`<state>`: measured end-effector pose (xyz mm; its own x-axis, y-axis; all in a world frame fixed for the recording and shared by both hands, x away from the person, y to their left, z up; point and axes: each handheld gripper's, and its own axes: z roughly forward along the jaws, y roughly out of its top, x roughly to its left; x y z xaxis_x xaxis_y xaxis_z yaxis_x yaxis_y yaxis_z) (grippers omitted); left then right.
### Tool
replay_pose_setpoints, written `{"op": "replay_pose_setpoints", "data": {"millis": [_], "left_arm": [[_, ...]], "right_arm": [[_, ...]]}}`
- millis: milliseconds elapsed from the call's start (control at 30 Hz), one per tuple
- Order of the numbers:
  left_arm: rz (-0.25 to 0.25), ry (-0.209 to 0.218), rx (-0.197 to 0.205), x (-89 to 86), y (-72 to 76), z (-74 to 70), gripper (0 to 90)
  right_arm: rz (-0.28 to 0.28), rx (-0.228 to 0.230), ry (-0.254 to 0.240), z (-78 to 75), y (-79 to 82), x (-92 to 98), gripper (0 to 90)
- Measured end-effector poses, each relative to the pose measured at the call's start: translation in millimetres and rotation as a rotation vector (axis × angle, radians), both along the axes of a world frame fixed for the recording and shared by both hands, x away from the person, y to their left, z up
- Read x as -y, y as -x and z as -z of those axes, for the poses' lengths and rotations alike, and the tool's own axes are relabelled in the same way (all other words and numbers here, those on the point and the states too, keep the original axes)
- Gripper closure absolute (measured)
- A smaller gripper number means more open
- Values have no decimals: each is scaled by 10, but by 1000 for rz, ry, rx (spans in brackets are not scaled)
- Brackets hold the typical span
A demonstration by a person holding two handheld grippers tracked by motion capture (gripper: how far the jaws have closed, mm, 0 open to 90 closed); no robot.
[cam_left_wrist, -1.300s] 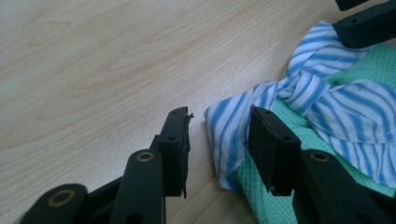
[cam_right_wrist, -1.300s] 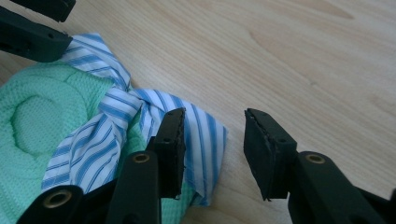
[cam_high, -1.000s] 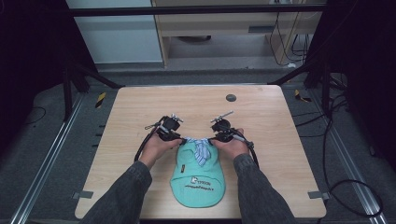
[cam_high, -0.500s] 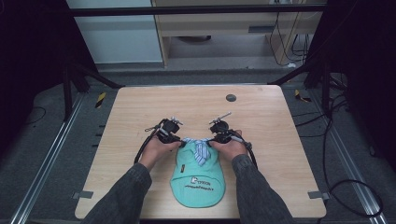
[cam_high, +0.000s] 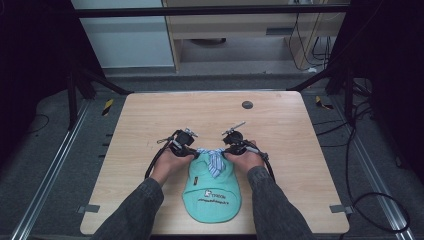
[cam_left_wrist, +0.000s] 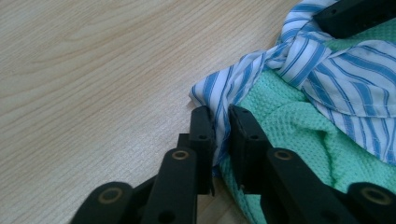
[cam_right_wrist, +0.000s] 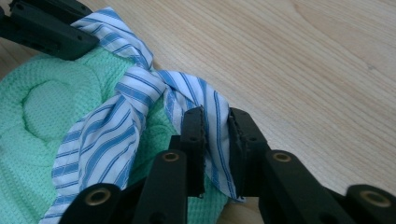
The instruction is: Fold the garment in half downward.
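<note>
Now, scene: a wooden table (cam_high: 150,125) with a mint-green waffle-knit cap (cam_high: 212,192) lying near the person's edge, printed brim toward the near side.
Striped cloth: a blue-and-white striped fabric strip (cam_high: 214,159) is knotted at the cap's far end, one tail lying on the cap's crown.
Left gripper: the left gripper (cam_left_wrist: 222,128) has just been closing and now pinches the left end of the strip.
Right gripper: the right gripper (cam_right_wrist: 215,128) has likewise just been closing and clamps the strip's right end.
Knot: it sits between the two grippers.
Far item: a small dark disc (cam_high: 247,105) lies well apart, toward the far edge.
</note>
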<state>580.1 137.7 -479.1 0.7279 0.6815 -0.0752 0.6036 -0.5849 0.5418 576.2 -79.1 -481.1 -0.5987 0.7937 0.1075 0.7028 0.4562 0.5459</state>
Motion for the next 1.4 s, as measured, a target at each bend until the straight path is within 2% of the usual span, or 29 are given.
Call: {"op": "replay_pose_setpoints", "data": {"millis": [133, 300, 333, 400, 667, 733, 767, 1000, 1233, 1400], "left_arm": [[2, 26, 12, -12, 22, 20, 860], [16, 18, 26, -22, 29, 9, 872], [16, 32, 38, -29, 36, -16, 874], [18, 33, 45, -28, 42, -29, 875], [43, 51, 99, -26, 98, -187, 878], [42, 54, 102, -31, 103, -201, 878], [45, 55, 112, -50, 109, -224, 879], [44, 62, 123, -104, 114, -274, 881], [45, 68, 164, -127, 150, -422, 882], [53, 62, 170, -117, 157, -460, 883]], "right_arm": [[-7, 11, 7, -1, 27, -24, 824], [-26, 30, 22, -25, 52, -26, 829], [-32, 40, 22, -48, 69, -12, 831], [-31, 43, 18, -57, 78, -8, 831], [-55, 127, 1, -155, 170, 76, 833], [-58, 134, -1, -165, 175, 81, 833], [-66, 154, -11, -185, 180, 85, 833], [-85, 196, -12, -270, 206, 60, 832], [-104, 252, -4, -402, 269, 35, 832], [-115, 274, -4, -458, 297, 49, 832]]}}
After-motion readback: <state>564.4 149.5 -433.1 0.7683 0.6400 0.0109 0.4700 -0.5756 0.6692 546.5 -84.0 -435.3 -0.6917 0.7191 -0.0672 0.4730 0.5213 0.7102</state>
